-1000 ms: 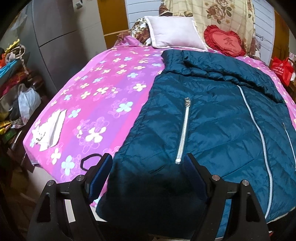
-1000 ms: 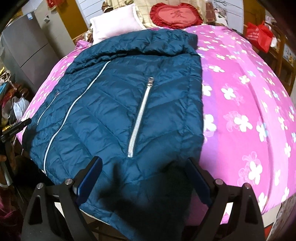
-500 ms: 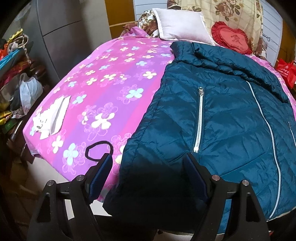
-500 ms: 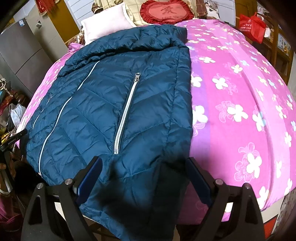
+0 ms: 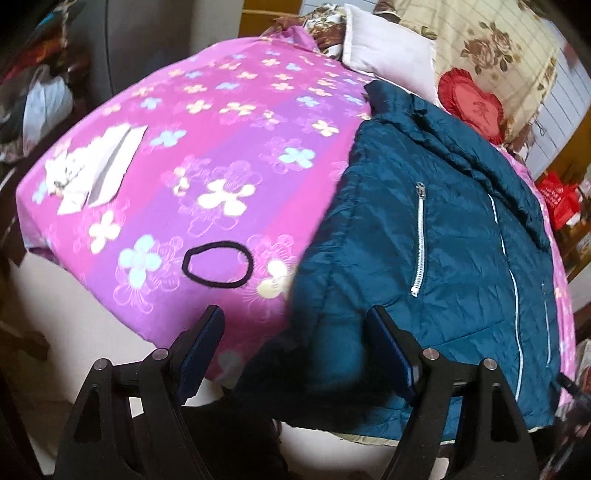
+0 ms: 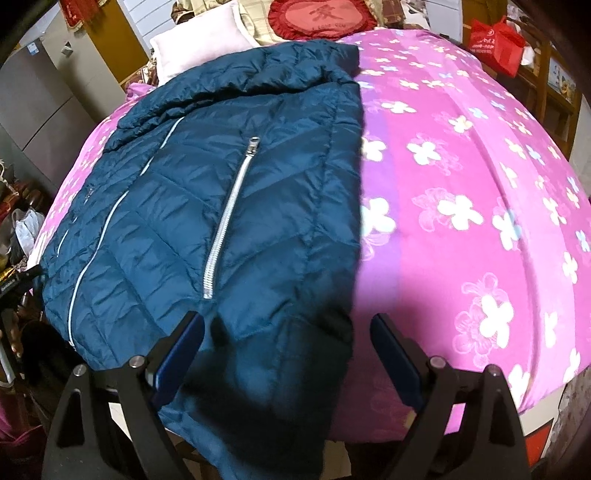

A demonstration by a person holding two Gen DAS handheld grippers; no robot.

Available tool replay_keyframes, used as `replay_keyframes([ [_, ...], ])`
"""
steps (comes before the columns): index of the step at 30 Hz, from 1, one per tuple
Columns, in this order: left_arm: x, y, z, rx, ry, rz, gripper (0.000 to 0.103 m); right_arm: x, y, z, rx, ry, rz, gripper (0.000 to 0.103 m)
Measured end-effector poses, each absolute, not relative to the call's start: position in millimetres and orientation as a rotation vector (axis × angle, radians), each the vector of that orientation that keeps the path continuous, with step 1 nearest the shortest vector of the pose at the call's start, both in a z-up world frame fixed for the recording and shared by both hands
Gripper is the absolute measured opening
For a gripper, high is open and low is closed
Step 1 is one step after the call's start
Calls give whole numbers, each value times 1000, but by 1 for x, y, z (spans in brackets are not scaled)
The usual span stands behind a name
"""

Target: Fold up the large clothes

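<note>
- Two grippers are hovering at the foot edge of the bed [image 6: 461,155], each with its jaws spread wide and gripping nothing.
- One dark teal quilted jacket [image 6: 229,206] is lying flat, front up, on the pink flowered bedspread, its long axis running from the foot edge up toward the head of the bed, collar near the white pillow [image 6: 199,48] and the red heart cushion [image 6: 321,18].
- Its hem is drooping over the foot edge, so the nearest cloth is lying directly ahead of and slightly below both sets of fingers.
- Seen from the left gripper [image 5: 295,354], the jacket's left side edge is passing between the spread jaws; the body of the jacket [image 5: 443,236] is lying ahead and to the right, with bare bedspread and a black hair tie [image 5: 218,264] ahead to the left.
- Seen from the right gripper [image 6: 288,354], the jacket's right side edge and hem corner are sitting between the jaws, with the pocket zip [image 6: 229,218] ahead to the left and open bedspread to the right.
- Each gripper is therefore nearest its own hem corner; judging from this, the coming move is probably a pinch on both corners, then a lift toward the collar along the long axis.
- White folded paper or tissue [image 5: 96,173] is resting near the left corner of the bed, well apart from the jacket.
</note>
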State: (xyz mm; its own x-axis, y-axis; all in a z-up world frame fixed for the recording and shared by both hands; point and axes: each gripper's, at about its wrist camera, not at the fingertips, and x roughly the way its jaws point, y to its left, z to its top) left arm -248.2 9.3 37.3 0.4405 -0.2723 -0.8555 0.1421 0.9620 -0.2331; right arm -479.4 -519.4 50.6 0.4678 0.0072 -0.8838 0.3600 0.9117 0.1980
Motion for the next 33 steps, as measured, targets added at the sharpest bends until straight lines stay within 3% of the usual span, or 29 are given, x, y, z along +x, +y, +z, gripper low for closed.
replay_keyframes([
  [19,-246,-26,18,-4,1139,-331,62,-498,-521,36,487,1072,-114,94],
  [23,-252,-33,19,32,1177,-406,62,-497,-507,36,502,1065,-15,85],
  [28,-251,-40,18,70,1168,-399,63,-493,-492,34,453,1032,38,85],
  [29,-251,-41,18,72,1170,-398,60,-492,-491,34,453,1030,33,85],
  [31,-253,-42,21,69,1159,-427,40,-490,-489,34,449,1035,23,80],
  [33,-255,-42,25,62,1147,-442,18,-489,-480,33,394,1042,30,45],
])
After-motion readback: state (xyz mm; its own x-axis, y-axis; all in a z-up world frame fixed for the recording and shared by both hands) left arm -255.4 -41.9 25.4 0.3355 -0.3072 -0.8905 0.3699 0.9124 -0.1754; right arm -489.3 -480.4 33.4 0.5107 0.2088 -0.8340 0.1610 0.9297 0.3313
